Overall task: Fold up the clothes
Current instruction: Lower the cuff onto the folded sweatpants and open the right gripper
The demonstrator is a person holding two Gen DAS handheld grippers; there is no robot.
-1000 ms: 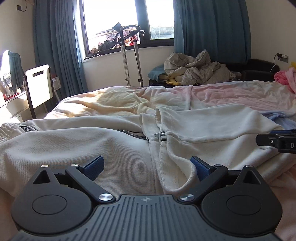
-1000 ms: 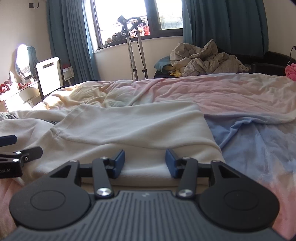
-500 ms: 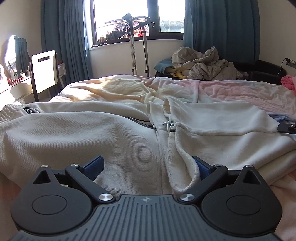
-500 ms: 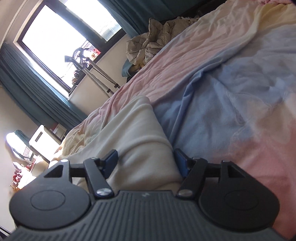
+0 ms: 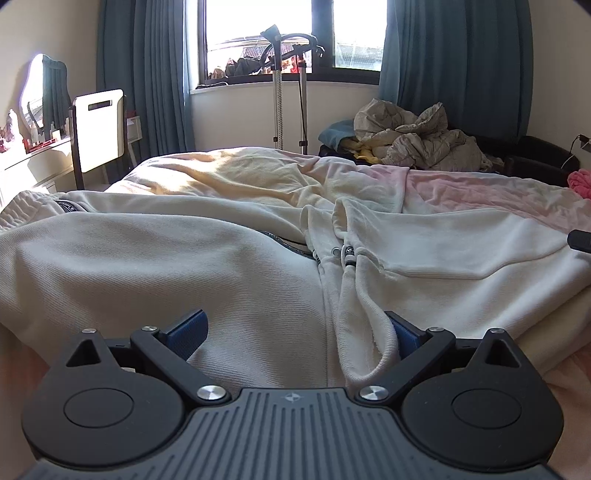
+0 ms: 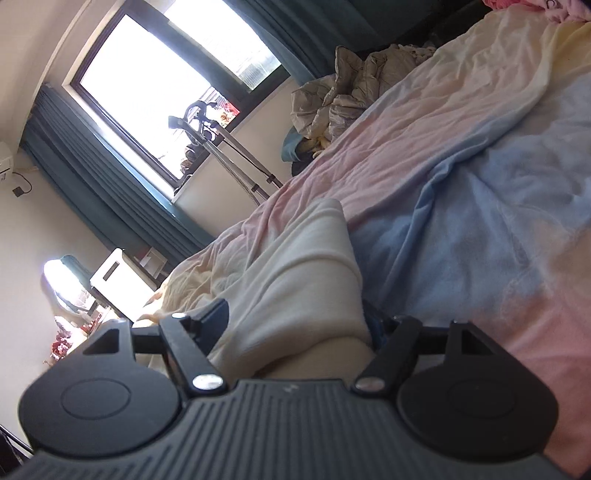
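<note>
Left wrist view: the left gripper (image 5: 293, 332) stands wide over a cream hoodie (image 5: 147, 266) spread on the bed (image 5: 480, 192), its drawstring loop (image 5: 369, 350) draped against one blue pad, nothing pinched. Beyond the bed's far side stand a window (image 5: 277, 33) and a clothes steamer (image 5: 279, 74). In the right wrist view, the right gripper (image 6: 301, 323), rolled sideways, has just been opening; the hoodie's folded edge (image 6: 295, 295) lies between its spread fingers, and whether they press it I cannot tell.
</note>
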